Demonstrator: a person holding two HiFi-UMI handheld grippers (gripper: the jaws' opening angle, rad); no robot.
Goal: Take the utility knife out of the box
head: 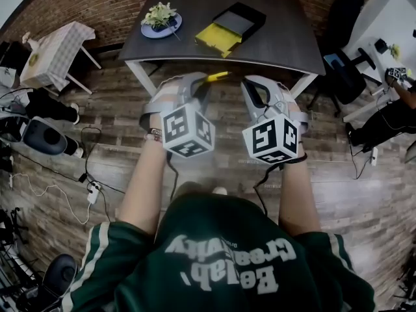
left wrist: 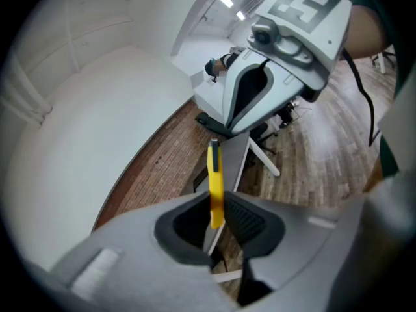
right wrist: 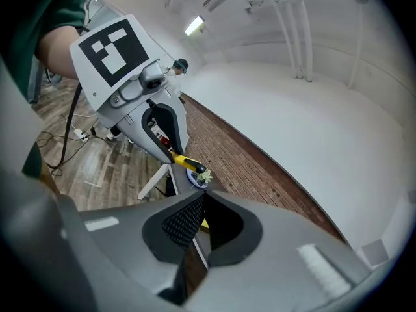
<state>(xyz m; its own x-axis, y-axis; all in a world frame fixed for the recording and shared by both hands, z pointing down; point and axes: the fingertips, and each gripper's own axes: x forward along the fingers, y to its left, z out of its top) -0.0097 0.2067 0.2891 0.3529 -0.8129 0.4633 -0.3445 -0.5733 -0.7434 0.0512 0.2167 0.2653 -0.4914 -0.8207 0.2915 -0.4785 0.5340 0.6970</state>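
At centre of the head view, both tools hang over the wooden floor, short of the table (head: pixel 286 41), which lies toward 12 o'clock. Left tool (head: pixel 201 83): jaws clamped on the rear end of the yellow utility knife (head: pixel 218 77), so the knife is clear of the box and off the table. Seen along the left tool's own jaws (left wrist: pixel 218 205), the knife (left wrist: pixel 215 174) stands on the 6-to-12 line, its dark tip at 12 o'clock, with most of its length free of the pads. From above, that long axis runs toward 2 to 3 o'clock, the tip aimed at the gap between the two tools. Right tool (head: pixel 255 84): just beside the left one at 3 o'clock, not touching the knife; in its own view the jaws (right wrist: pixel 200 199) meet at the tips with nothing gripped. Open black box (head: pixel 235 23), with a yellow part beside it, rests on the table at 12 to 1 o'clock from the knife, well apart. Plate of greenery (head: pixel 161 22) sits at 11 o'clock. Judged from this layout, removal is essentially complete; any transfer would favour the right tool, the nearer free one.
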